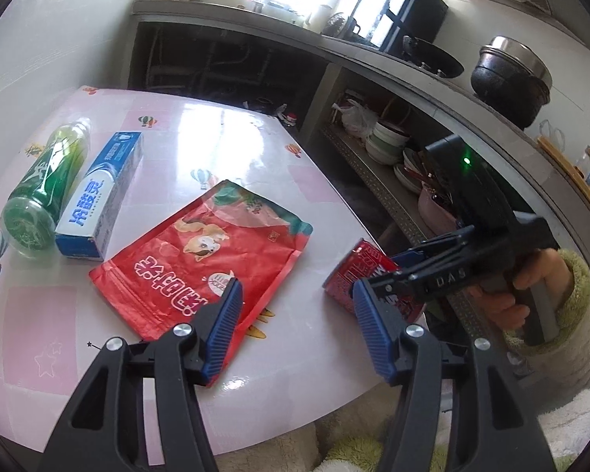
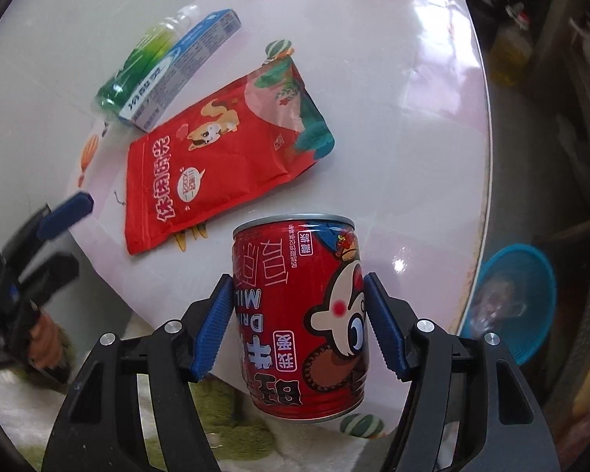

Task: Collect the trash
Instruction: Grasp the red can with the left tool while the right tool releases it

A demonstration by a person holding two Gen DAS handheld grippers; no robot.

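A: Right gripper (image 2: pixel 297 314)?
B: Blue pads clamp the short red metal milk can (image 2: pixel 299 318), lifted near the table's edge.
A: Left gripper (image 1: pixel 295 326)?
B: Jaws parted, empty, over the flat red snack pouch (image 1: pixel 200 251).
A: What's left?
B: Pouch, blue toothpaste box (image 1: pixel 102 196), green plastic bottle (image 1: pixel 45 188) all lie on the pink table (image 1: pixel 232 133)

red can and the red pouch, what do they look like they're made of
Red can: likely thin metal, glossy printed wall, ribbed lower end, bare silver rim. Red pouch: looks like plastic film, glossy and creased, lying flat, with a clear window at one end.
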